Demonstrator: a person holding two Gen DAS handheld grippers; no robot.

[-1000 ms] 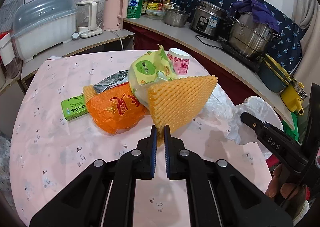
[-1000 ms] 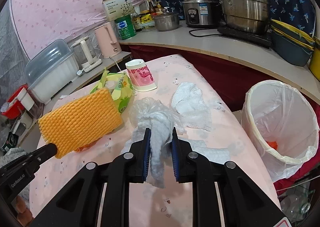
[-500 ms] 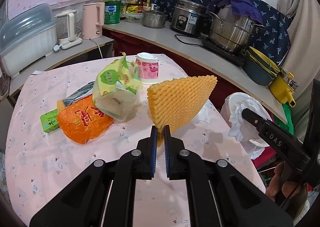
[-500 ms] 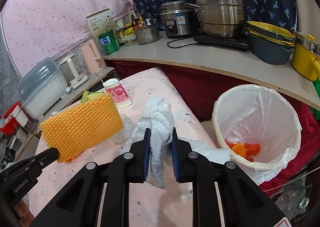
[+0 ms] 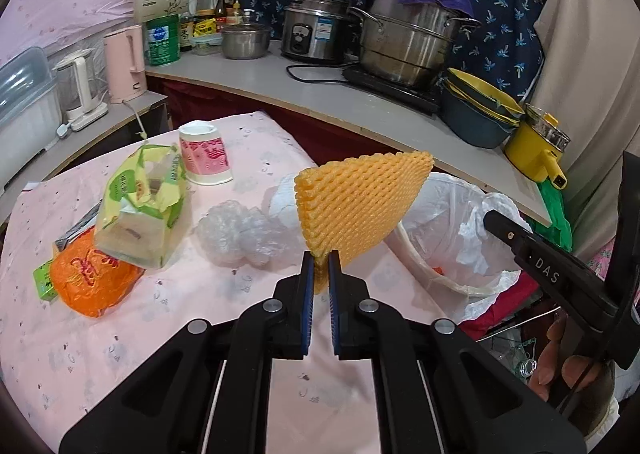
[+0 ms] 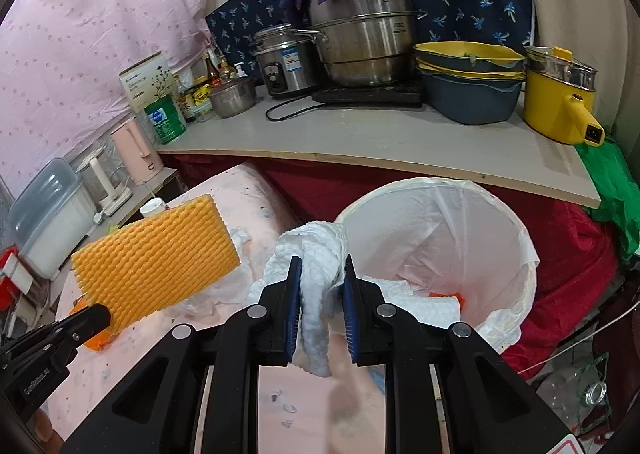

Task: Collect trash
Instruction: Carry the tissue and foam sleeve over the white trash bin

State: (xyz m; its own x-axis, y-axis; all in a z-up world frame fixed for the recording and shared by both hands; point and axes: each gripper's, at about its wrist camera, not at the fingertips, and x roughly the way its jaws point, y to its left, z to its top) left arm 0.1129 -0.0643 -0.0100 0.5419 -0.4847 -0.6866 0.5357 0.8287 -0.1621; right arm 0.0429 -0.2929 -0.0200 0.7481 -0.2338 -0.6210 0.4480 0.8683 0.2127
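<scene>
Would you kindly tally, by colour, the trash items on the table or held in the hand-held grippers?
Orange: 2, foam net in the left hand-held gripper, plastic bag
White: 2, paper towel in the right hand-held gripper, tissue
Green: 2, snack bag, small box
Clear: 1, crumpled film
Pink: 1, paper cup
Total: 8

Two grippers: left gripper (image 5: 319,260), right gripper (image 6: 320,268). One yellow foam net (image 5: 360,206), one paper cup (image 5: 205,154), one orange bag (image 5: 90,278), one bin (image 6: 448,238) beside the table (image 5: 120,334).
</scene>
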